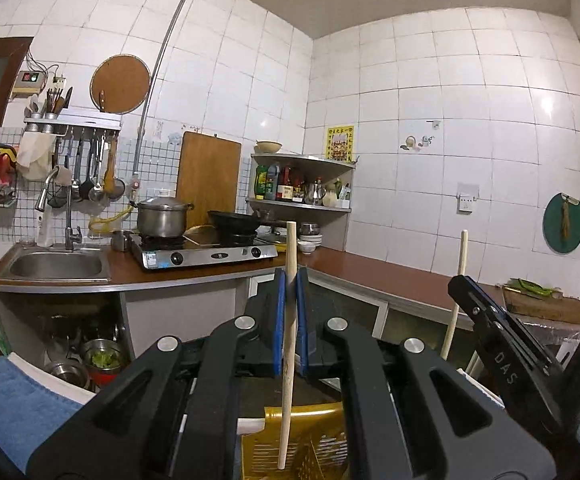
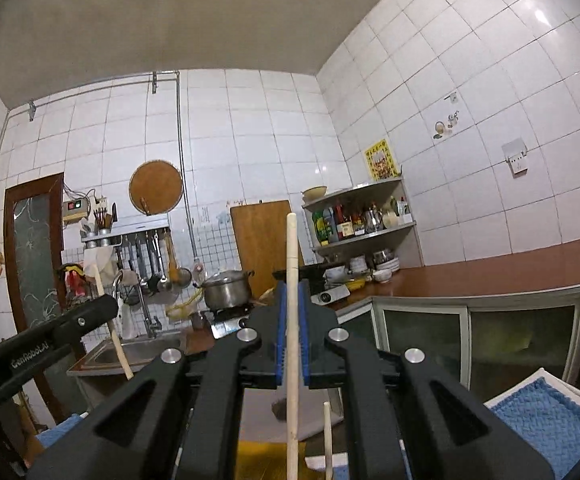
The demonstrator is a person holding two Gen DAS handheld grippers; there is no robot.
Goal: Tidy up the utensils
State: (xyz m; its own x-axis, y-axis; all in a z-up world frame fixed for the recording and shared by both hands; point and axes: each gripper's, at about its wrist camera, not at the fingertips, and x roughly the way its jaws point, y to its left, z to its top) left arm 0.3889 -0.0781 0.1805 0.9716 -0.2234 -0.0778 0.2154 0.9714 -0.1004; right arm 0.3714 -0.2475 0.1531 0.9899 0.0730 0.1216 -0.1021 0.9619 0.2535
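- Left gripper (image 1: 291, 280) is clamped on a wooden chopstick (image 1: 288, 344), blue pads squeezing it about halfway up, stick standing nearly upright.
- Right gripper (image 2: 293, 292) has its own second chopstick (image 2: 292, 344) pinched the same way, also upright.
- Both sticks hang above a yellow slotted basket (image 1: 322, 444) down below.
- Blue towel (image 1: 13, 404) sits near the basket.

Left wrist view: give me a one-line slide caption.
Left gripper shut on an upright wooden stick above a yellow basket, kitchen counter beyond.
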